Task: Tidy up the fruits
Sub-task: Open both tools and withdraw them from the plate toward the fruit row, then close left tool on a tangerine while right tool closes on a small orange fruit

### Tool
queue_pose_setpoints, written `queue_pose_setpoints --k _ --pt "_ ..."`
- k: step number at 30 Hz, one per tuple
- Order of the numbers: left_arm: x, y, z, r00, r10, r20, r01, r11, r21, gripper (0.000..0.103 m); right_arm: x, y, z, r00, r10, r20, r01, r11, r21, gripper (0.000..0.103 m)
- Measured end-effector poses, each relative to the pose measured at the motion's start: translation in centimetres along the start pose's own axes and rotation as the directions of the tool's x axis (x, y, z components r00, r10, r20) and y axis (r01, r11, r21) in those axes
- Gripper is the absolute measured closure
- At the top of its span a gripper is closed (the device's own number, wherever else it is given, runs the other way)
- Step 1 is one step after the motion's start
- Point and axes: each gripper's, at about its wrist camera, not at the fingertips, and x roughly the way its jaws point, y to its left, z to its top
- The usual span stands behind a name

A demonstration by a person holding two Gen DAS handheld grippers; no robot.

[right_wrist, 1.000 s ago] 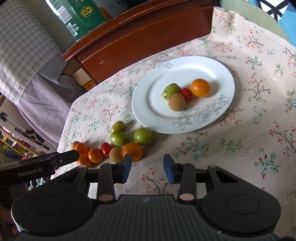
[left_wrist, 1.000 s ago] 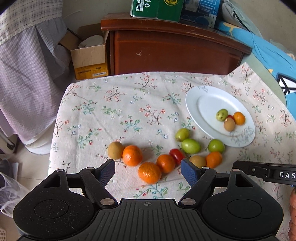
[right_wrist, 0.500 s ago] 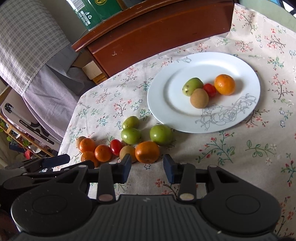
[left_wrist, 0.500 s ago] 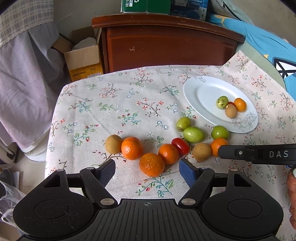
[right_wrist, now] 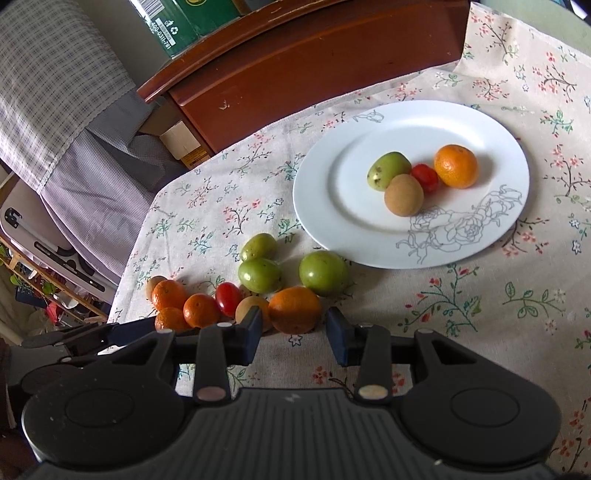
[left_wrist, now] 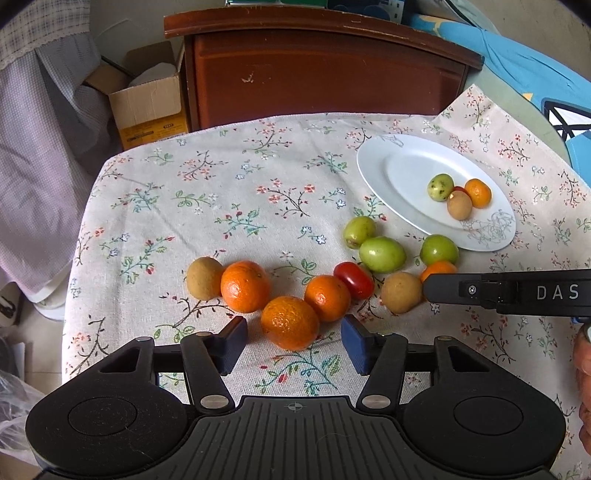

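A white plate (left_wrist: 410,173) (right_wrist: 332,192) on the floral tablecloth holds a green fruit, a brown fruit, a small tomato and an orange (right_wrist: 455,166). Several loose fruits lie in a row in front of it. My left gripper (left_wrist: 291,341) is open, its blue pads either side of the nearest orange (left_wrist: 290,323), not touching. My right gripper (right_wrist: 293,334) is open, its pads flanking another orange (right_wrist: 294,309) next to a brown fruit (right_wrist: 249,308). A red tomato (left_wrist: 354,280) and green fruits (left_wrist: 382,254) lie between the row and the plate.
A dark wooden cabinet (left_wrist: 321,66) stands behind the table with green boxes (right_wrist: 184,18) on top. A cardboard box (left_wrist: 147,99) and hanging cloth (left_wrist: 40,129) are at the left. The right gripper's finger (left_wrist: 509,291) crosses the left wrist view.
Both grippers have moved forward and down toward the row of fruit. The left now brackets the nearest orange, the right brackets the orange by the green fruit. Both stay open.
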Motion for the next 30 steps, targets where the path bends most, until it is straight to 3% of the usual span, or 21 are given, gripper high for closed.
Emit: queue_pose_setpoints --k 9,30 --pt "-0.1 -0.4 0.2 1.000 -0.010 0.005 0.009 1.000 0.021 0.073 -0.2 -0.3 0.0 1.000 0.006 0.003 -0.006 1.000 0.006 0.072" --pt "-2.5 -1.4 0.5 0.999 -0.017 0.032 0.017 1.000 0.002 0.073 -1.7 1.0 -0.2 0.999 0.044 -0.003 -0.044 0.999 -0.028 0.072"
